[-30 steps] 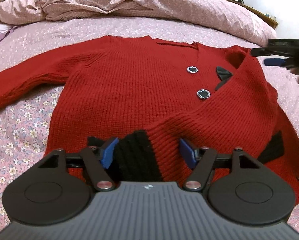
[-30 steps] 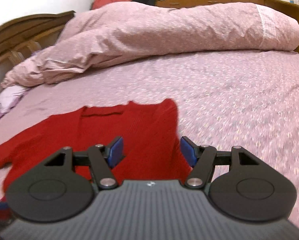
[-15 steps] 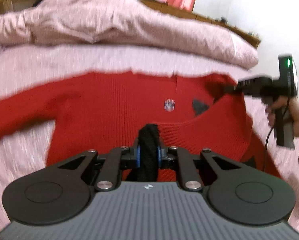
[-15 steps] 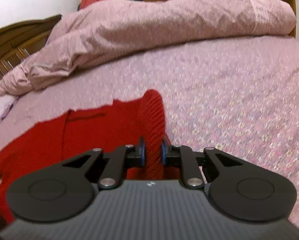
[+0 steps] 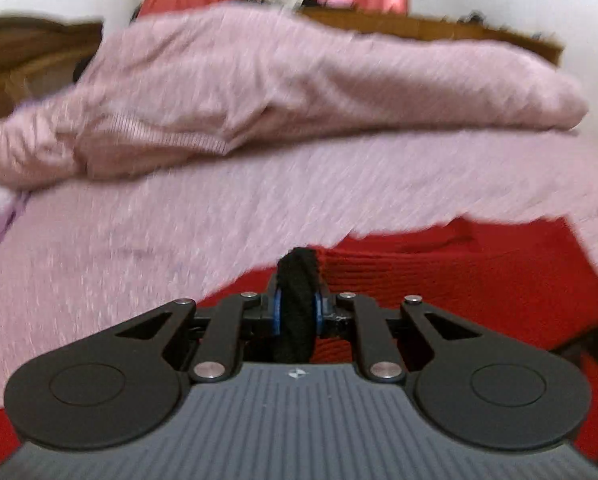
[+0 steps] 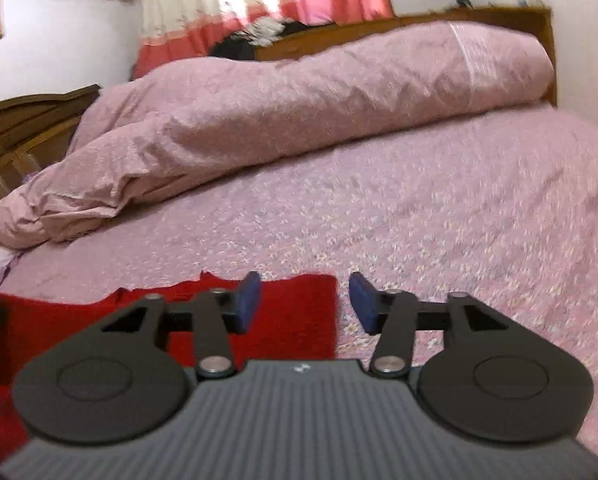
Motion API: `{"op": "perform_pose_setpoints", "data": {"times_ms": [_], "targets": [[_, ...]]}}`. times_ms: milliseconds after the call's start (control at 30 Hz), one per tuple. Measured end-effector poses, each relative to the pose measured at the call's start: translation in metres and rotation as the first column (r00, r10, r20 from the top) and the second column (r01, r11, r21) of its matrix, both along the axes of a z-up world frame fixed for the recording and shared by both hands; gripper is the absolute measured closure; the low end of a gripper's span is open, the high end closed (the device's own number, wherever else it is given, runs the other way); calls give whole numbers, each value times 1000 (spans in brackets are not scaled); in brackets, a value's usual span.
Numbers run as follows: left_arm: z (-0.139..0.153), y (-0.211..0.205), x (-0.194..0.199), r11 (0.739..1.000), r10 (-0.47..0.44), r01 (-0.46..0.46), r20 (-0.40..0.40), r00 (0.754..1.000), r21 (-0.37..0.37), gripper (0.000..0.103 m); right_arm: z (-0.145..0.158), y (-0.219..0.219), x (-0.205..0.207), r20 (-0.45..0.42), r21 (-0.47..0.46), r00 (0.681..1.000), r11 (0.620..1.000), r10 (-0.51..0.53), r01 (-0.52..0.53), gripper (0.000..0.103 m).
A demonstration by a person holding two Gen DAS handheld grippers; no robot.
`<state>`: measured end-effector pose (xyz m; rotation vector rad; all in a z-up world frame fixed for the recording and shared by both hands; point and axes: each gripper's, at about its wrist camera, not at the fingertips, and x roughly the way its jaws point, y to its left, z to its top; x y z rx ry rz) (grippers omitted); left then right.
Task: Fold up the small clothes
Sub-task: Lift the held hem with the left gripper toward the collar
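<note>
The left gripper (image 5: 297, 312) is closed tight on a black band (image 5: 297, 280) of the red sweater (image 5: 451, 284); the black knit is pinched between its 2 blue pads (image 5: 275, 314) and bulges up above them. Just right of the pinch, a raised red fold stands up from the rest of the garment. The sweater lies on the pink flowered sheet (image 5: 139, 248) at the near edge of the bed, spreading out to the right of that gripper. The left view is blurred, so finer detail of the knit cannot be made out.

The right gripper (image 6: 303, 302) is wide open and holds nothing; its 2 blue pads (image 6: 247, 302) stand well apart above the sweater's right edge (image 6: 323, 312), where red knit meets sheet. The left pad sits over the red fabric, the right pad over the sheet.

A bunched pink quilt (image 6: 299, 120) lies along the far edge of the bed, against the wooden headboard (image 6: 419, 24).
</note>
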<state>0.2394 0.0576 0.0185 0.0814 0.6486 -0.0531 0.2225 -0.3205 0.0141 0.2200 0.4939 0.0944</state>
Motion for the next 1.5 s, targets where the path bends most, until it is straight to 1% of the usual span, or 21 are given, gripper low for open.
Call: {"op": "perform_pose_setpoints", "data": {"times_ms": [67, 167, 233, 300, 400, 533, 567, 600, 633, 667, 700, 767, 833, 867, 933, 967, 1067, 1167, 1300, 1400, 1500], "targets": [[-13, 10, 9, 1000, 26, -26, -39, 999, 0, 86, 0, -5, -4, -6, -11, 999, 999, 47, -47, 49], [-27, 19, 12, 999, 32, -34, -70, 997, -32, 86, -4, -13, -2, -39, -40, 998, 998, 48, -50, 49], [-30, 15, 11, 1000, 18, -19, -59, 998, -20, 86, -10, -17, 3, -70, -25, 997, 999, 46, -48, 49], [-31, 10, 13, 1000, 6, -6, -52, 999, 11, 86, -17, -20, 9, -100, 25, 993, 998, 56, -53, 49], [-30, 3, 20, 1000, -4, 5, -38, 999, 17, 86, -29, -16, 19, -147, 95, 985, 992, 91, -78, 49], [-18, -3, 16, 1000, -5, 5, 3, 1000, 20, 86, -44, -1, 37, -199, 84, 973, 991, 115, -100, 49], [-15, -4, 16, 1000, -6, 6, 12, 1000, 20, 86, -49, 2, 41, -208, 78, 972, 992, 111, -97, 58], [-12, -4, 16, 1000, -7, 7, 22, 1000, 14, 86, -51, 1, 42, -206, 80, 973, 993, 105, -91, 72], [-9, -3, 16, 1000, -8, 8, 31, 999, 8, 86, -51, 2, 43, -190, 86, 977, 993, 100, -85, 82], [-7, -2, 18, 1000, -10, 10, 38, 999, 2, 86, -49, 2, 39, -162, 80, 984, 995, 67, -55, 87], [-6, -2, 21, 1000, -17, 17, 48, 999, 0, 86, -45, 3, 35, -124, 61, 991, 997, 44, -36, 87], [-7, -1, 31, 1000, -14, 13, 51, 999, 16, 86, -39, 9, 26, -54, 10, 998, 999, 39, -38, 88], [-14, 0, 45, 1000, 2, -2, 23, 1000, 1, 86, -40, 14, 23, -38, -37, 999, 999, 33, -34, 88], [-20, 1, 53, 1000, 8, -8, 5, 1000, -13, 86, -43, 16, 25, -46, -50, 999, 998, 28, -30, 88], [-33, 1, 66, 999, 12, -14, -44, 999, -33, 84, -51, 12, 32, -75, -41, 997, 999, -8, 5, 88], [-39, 0, 71, 999, 11, -14, -66, 998, -36, 84, -57, 8, 35, -97, -19, 995, 999, -27, 25, 87], [-48, -4, 74, 1000, 13, -13, -77, 997, 12, 76, -63, 0, 37, -112, 28, 993, 999, -36, 39, 81], [-42, -1, 67, 999, 10, -8, -63, 998, 35, 64, -58, -1, 36, -122, 2, 992, 1000, -29, 29, 71], [-25, 15, 51, 1000, 15, -15, -47, 999, 10, 55, -46, -1, 24, -123, -20, 992, 999, -27, 25, 69], [-14, 21, 38, 1000, 17, -17, -21, 1000, 9, 51, -35, 6, 12, -94, -52, 995, 999, -17, 12, 69], [-7, 20, 25, 1000, 20, -20, 14, 1000, 9, 51, -25, 18, -3, -64, -96, 998, 995, 11, -17, 69]]}}
